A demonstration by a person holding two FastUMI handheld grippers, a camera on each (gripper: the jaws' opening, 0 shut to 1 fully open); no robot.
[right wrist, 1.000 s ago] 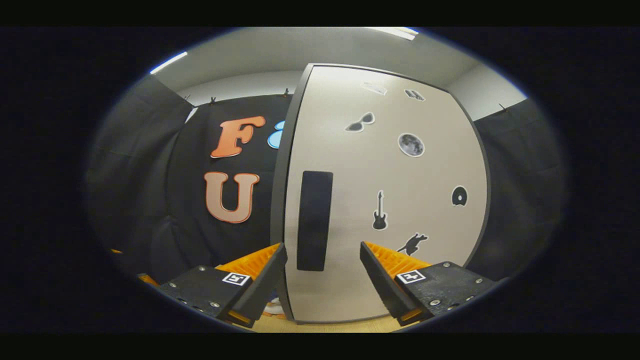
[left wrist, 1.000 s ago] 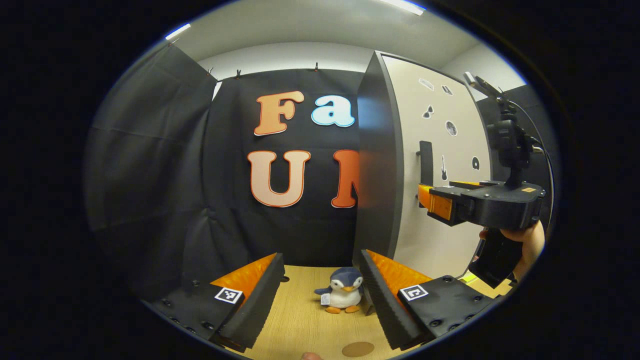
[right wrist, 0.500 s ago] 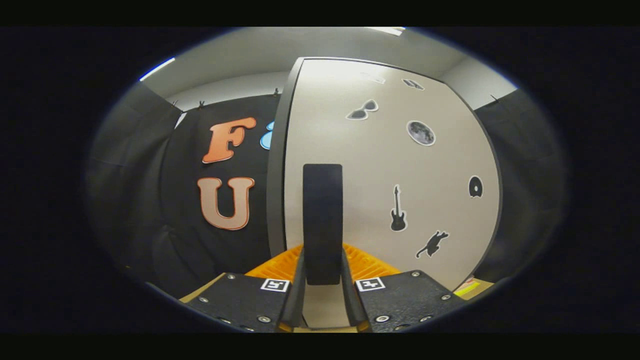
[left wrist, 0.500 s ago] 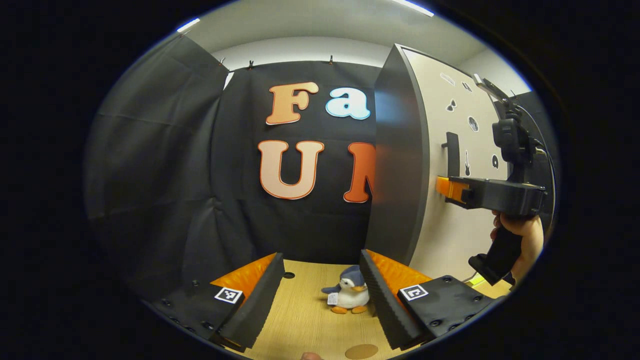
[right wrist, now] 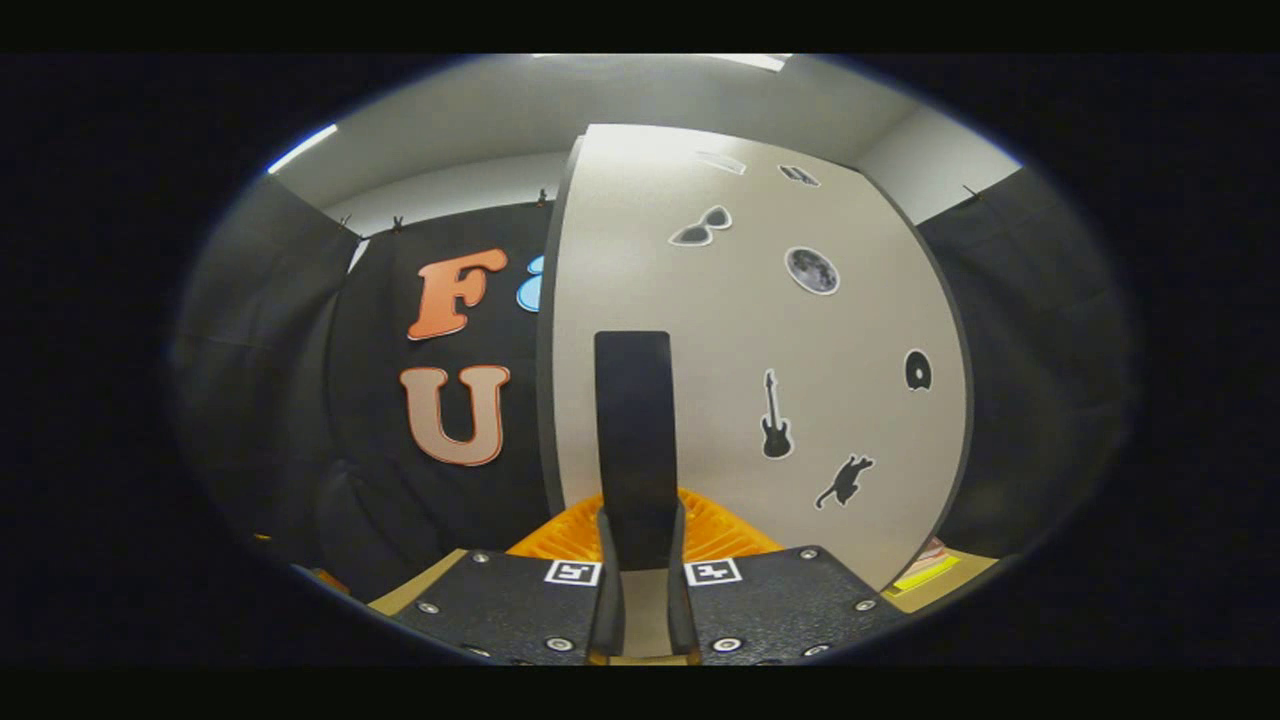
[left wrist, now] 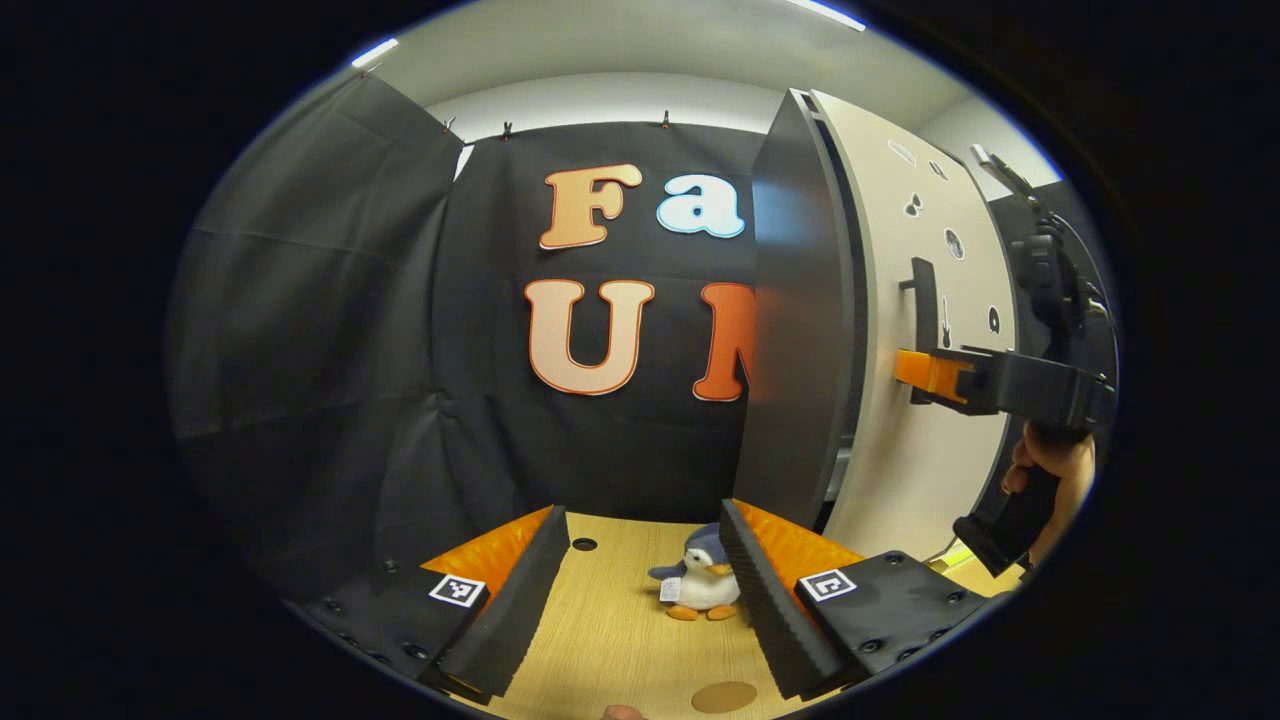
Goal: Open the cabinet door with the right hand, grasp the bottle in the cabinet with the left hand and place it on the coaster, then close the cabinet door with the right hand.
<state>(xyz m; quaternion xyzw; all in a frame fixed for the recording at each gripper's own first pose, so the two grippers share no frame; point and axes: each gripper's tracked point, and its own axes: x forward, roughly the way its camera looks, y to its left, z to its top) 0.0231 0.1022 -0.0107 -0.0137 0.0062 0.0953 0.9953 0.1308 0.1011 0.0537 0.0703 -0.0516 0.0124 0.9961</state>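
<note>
The cabinet door stood barely ajar; swinging it wide probably called for a steady arcing pull. The right tongs were clamped on its black handle, held level. The left tongs hung wide above the counter, near the coaster; the bottle was hidden

Worktop: light wood grain, with a small dark hole near the back.
Penguin toy: upright on the worktop.
Coaster: round, brown, flat at the near edge.
Cabinet: stands at the right.
</note>
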